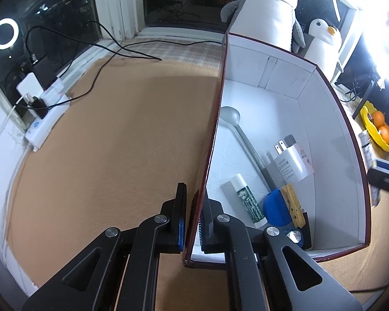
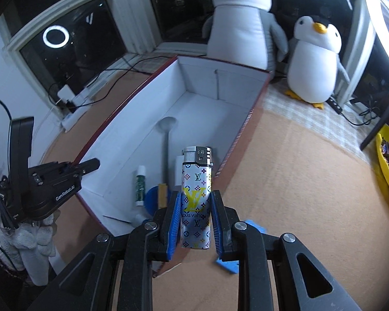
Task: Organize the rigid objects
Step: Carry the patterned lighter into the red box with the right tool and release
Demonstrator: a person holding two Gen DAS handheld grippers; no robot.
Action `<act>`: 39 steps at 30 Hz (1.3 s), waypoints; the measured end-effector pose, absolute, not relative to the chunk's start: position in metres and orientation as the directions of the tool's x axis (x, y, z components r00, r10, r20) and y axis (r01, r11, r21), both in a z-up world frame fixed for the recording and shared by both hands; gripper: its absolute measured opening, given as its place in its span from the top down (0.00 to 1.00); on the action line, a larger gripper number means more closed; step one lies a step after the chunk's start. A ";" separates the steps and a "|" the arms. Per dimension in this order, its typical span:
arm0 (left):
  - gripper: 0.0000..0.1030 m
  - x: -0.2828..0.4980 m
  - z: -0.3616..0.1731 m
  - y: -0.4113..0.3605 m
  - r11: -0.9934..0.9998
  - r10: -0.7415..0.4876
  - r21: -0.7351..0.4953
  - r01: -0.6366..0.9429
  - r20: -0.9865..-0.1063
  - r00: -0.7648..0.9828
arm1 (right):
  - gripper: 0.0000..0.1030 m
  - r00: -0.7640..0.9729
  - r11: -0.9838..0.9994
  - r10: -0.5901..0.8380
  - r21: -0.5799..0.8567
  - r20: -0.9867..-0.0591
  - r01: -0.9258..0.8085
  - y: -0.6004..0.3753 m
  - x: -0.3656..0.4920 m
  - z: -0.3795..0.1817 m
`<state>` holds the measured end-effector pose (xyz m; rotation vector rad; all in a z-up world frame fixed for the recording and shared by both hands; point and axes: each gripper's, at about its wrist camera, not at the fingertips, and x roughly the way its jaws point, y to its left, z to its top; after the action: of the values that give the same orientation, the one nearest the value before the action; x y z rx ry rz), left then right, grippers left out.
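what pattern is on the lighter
Silver with multicolour LV monogram marks and a big yellow LV; the lighter shows best in the right wrist view.

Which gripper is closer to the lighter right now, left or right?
Right. The right gripper has the lighter between its fingers, upright at the box's near end. The left gripper is off to the side, its fingers astride the box's left wall.

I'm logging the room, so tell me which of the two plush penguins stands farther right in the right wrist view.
The smaller penguin, with visible yellow feet on the checked cloth; the larger penguin stands behind the white box.
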<state>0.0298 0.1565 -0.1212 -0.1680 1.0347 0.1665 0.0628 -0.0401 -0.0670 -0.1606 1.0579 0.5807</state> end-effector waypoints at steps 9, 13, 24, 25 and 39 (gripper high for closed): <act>0.93 0.029 -0.121 0.157 0.975 0.052 -0.067 -0.214 -0.860 0.507 | 0.80 0.398 0.834 0.344 0.081 -0.851 -0.546 -0.028 0.055 -0.061; 0.93 0.029 -0.121 0.157 0.974 0.048 -0.071 -0.213 -0.859 0.509 | 0.80 0.389 0.822 0.356 0.087 -0.850 -0.563 -0.022 0.052 -0.059; 0.93 0.030 -0.121 0.156 0.974 0.043 -0.077 -0.211 -0.859 0.510 | 0.80 0.344 0.814 0.362 0.114 -0.866 -0.570 0.004 0.084 -0.069; 0.93 0.030 -0.121 0.156 0.974 0.041 -0.079 -0.211 -0.859 0.510 | 0.80 0.346 0.816 0.356 0.109 -0.868 -0.567 0.007 0.089 -0.070; 0.93 0.033 -0.123 0.156 0.974 0.040 -0.078 -0.211 -0.862 0.505 | 0.80 0.328 0.841 0.295 0.081 -0.898 -0.534 0.030 0.159 -0.092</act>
<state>0.0331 0.1561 -0.1229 -0.1816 1.0318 0.1523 0.1592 0.0297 -0.0921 -0.2465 1.1121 0.5498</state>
